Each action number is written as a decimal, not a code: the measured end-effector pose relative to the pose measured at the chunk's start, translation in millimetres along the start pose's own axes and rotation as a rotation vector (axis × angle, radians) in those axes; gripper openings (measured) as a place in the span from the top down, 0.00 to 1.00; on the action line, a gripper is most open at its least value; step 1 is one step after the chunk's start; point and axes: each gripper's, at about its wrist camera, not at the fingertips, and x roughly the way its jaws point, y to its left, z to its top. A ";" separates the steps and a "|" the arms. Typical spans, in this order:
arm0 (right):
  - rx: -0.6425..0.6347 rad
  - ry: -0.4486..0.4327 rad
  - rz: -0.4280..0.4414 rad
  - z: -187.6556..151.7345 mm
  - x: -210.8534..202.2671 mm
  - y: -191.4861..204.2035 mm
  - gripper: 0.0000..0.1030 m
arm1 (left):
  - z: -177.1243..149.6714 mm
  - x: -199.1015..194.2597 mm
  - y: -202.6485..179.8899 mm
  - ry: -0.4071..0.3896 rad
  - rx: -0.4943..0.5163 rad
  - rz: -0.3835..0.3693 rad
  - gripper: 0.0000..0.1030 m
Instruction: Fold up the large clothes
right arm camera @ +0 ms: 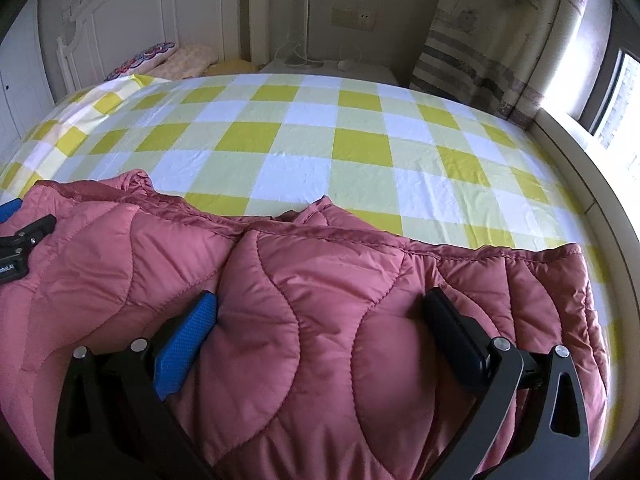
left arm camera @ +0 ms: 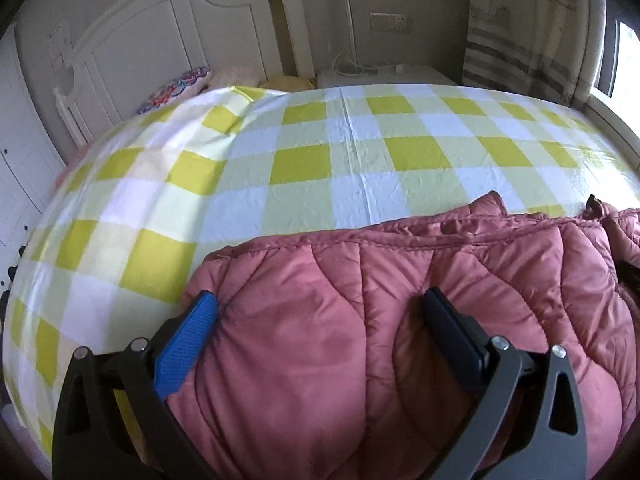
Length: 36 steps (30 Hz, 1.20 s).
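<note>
A pink quilted down jacket (left arm camera: 460, 264) lies bunched along the near side of the bed, its hem edge running left to right. My left gripper (left arm camera: 320, 300) is open wide, its blue-padded fingers (left arm camera: 188, 340) pressed down on either side of a puffy section at the jacket's left end. In the right wrist view the same jacket (right arm camera: 312, 256) fills the foreground. My right gripper (right arm camera: 320, 300) is also open wide and straddles a quilted bulge near the jacket's right end. The left gripper (right arm camera: 16, 220) shows at that view's left edge.
The bed is covered by a yellow, white and pale green checked sheet (left arm camera: 304, 160). A white headboard (left arm camera: 132, 36) and pillows (left arm camera: 180, 88) are at the far left. A white nightstand (left arm camera: 384, 76), a curtain (right arm camera: 480, 40) and a window (right arm camera: 616, 104) lie beyond.
</note>
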 end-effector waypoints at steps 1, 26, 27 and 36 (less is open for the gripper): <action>0.007 -0.007 0.002 -0.8 -3.0 -1.3 0.05 | 0.0 -0.3 0.7 -0.001 -0.004 -0.004 0.02; 0.259 -0.086 -0.099 -131.9 -100.1 -158.1 0.04 | 0.2 -0.2 3.6 -0.005 -0.008 -0.009 0.02; 0.264 -0.091 -0.101 -136.8 -105.0 -160.7 0.04 | 0.2 0.1 3.6 -0.006 -0.008 -0.008 0.02; 0.452 -0.149 0.176 -219.9 -156.7 -176.9 0.04 | -0.1 2.1 7.1 0.011 -0.030 -0.020 0.02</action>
